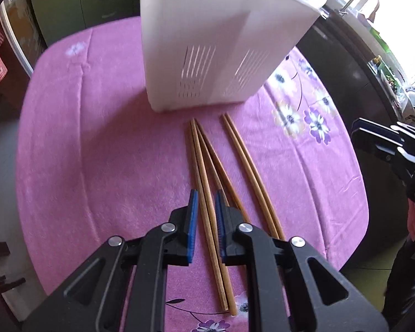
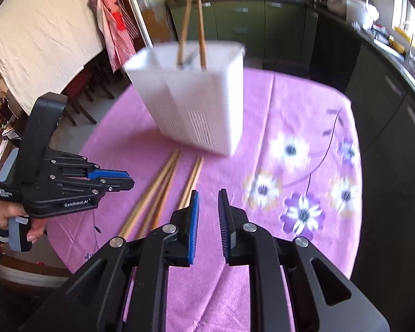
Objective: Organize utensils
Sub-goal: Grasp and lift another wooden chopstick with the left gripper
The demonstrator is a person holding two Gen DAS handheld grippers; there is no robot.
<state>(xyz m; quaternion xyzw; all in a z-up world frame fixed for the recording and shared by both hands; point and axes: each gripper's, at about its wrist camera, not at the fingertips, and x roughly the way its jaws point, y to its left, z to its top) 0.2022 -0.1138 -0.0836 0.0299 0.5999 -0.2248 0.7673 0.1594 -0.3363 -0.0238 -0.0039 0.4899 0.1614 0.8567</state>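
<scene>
A white slotted utensil holder point(image 1: 207, 41) stands on the pink flowered tablecloth point(image 1: 96, 144); in the right wrist view it point(image 2: 196, 105) holds two wooden chopsticks point(image 2: 200, 27) upright. Several wooden chopsticks point(image 1: 207, 182) lie on the cloth in front of it, also seen in the right wrist view point(image 2: 157, 191). My left gripper point(image 1: 206, 196) is open, its blue pads on either side of a chopstick pair, just above the cloth. My right gripper point(image 2: 208, 196) is open and empty, hovering to the right of the chopsticks; it shows at the right edge of the left wrist view point(image 1: 390, 144).
Green kitchen cabinets point(image 2: 243, 19) and a dark counter with a sink point(image 1: 359, 2) run behind and to the right of the table. A red checked apron point(image 2: 116, 22) hangs at the left. Chairs point(image 2: 80, 94) stand past the table's far left edge.
</scene>
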